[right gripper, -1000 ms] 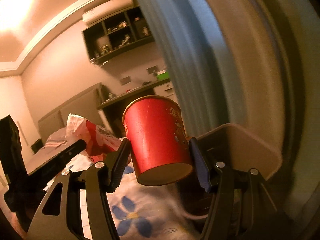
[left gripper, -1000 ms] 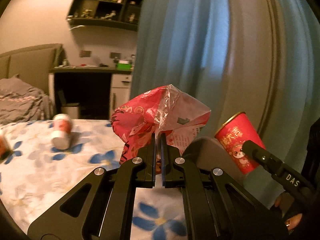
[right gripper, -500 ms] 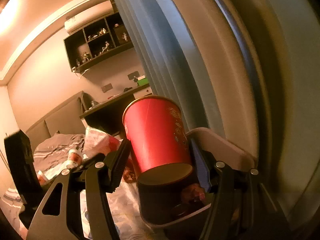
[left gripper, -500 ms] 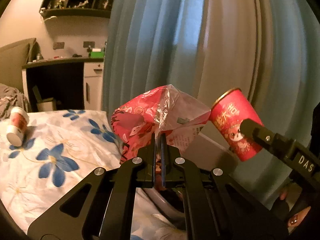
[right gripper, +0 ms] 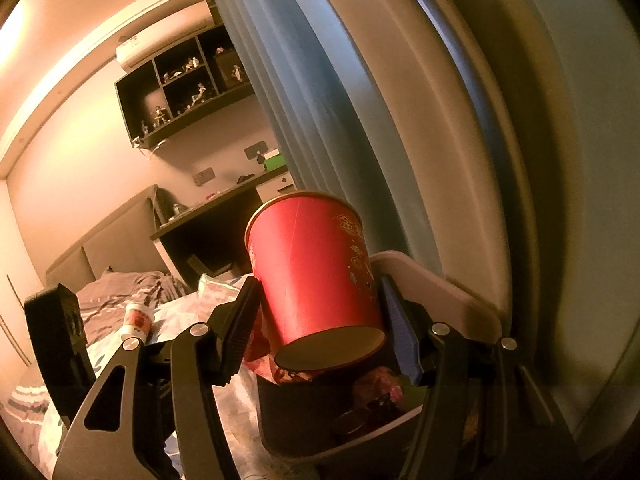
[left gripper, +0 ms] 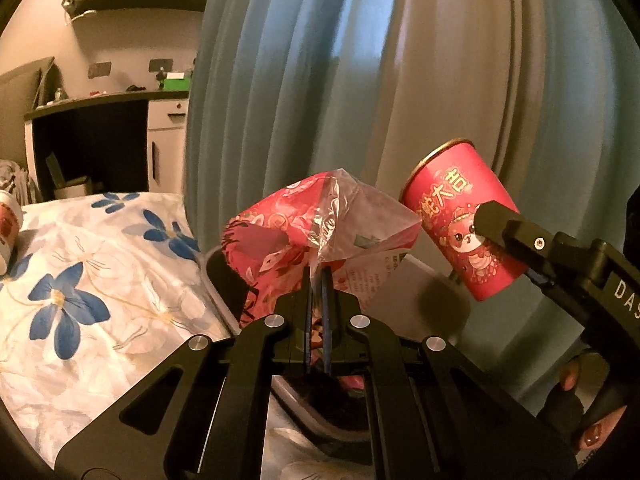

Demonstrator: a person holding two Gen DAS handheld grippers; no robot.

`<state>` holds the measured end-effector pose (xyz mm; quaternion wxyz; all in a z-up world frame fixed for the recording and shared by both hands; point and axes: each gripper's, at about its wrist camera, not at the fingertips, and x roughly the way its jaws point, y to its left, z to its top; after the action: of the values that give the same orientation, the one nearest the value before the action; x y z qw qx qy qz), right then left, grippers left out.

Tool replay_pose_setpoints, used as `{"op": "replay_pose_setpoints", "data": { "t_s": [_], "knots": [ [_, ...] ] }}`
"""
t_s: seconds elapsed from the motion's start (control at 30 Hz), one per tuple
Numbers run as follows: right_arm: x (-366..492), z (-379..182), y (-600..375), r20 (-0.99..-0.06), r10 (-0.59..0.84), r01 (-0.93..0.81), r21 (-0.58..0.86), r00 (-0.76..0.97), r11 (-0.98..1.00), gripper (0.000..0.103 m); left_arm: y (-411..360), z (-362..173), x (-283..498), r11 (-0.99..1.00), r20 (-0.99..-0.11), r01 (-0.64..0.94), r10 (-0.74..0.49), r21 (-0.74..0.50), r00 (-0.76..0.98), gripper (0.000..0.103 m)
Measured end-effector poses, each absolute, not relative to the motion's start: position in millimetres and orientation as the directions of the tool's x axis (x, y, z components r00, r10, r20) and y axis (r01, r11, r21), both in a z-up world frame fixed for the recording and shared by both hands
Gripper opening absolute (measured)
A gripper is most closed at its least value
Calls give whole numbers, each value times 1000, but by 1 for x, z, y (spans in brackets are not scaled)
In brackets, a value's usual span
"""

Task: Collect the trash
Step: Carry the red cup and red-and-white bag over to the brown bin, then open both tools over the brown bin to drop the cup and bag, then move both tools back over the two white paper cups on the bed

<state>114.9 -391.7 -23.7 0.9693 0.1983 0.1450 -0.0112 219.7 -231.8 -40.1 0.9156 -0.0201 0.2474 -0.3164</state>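
Note:
My left gripper [left gripper: 317, 280] is shut on a crumpled red and clear plastic wrapper [left gripper: 316, 224] and holds it over the open grey trash bin [left gripper: 416, 280] beside the bed. My right gripper [right gripper: 316, 300] is shut on a red paper cup [right gripper: 316, 272], upright and slightly tilted, above the same bin [right gripper: 440, 292]. The cup also shows in the left wrist view [left gripper: 460, 224] at the right, above the bin's rim. Trash lies inside the bin [right gripper: 376, 396]. A small white and red cup [right gripper: 137, 320] lies on the bed, also at the left edge of the left wrist view [left gripper: 6, 228].
The bed has a white cover with blue flowers [left gripper: 80, 280]. Blue-grey curtains [left gripper: 360, 80] hang right behind the bin. A dark desk with a white cabinet [left gripper: 104, 136] and wall shelves [right gripper: 180, 84] stand at the back.
Both grippers have moved toward the curtain and over the bin, with wrapper and cup still held. The bin's inside now shows below the cup.

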Motion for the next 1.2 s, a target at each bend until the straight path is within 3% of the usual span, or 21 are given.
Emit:
{"op": "replay_pose_setpoints", "data": {
  "t_s": [0.2,0.23,0.33,0.47,0.67,0.9,1.0,1.2],
  "knots": [
    [122,-18,-393,-289,30,87,384,957,919,59,-235,-45,225,794,-453,571,-596,-208,663,7],
    [122,-18,-393,-290,30,88,383,957,919,59,-235,-46,226,794,-457,571,-596,-211,660,17],
    [125,-17,-392,-295,30,90,383,955,919,59,-232,-49,227,805,-456,557,-581,-204,674,62],
    [128,-18,-389,-301,31,88,373,953,924,60,-210,-48,225,839,-443,494,-542,-228,715,84],
    [138,-29,-382,-327,22,97,346,945,933,61,-156,-36,208,933,-409,317,-359,-167,839,96],
    [153,-46,-380,-362,-7,136,333,932,933,62,-84,-22,185,986,-366,100,-142,-132,920,97],
    [155,-46,-379,-365,-21,150,328,931,933,73,-52,-18,177,991,-358,23,-69,-130,931,97],
    [142,-33,-366,-332,-51,152,288,942,945,74,-8,-15,165,990,-364,-89,42,-114,931,97]
  ]
}}
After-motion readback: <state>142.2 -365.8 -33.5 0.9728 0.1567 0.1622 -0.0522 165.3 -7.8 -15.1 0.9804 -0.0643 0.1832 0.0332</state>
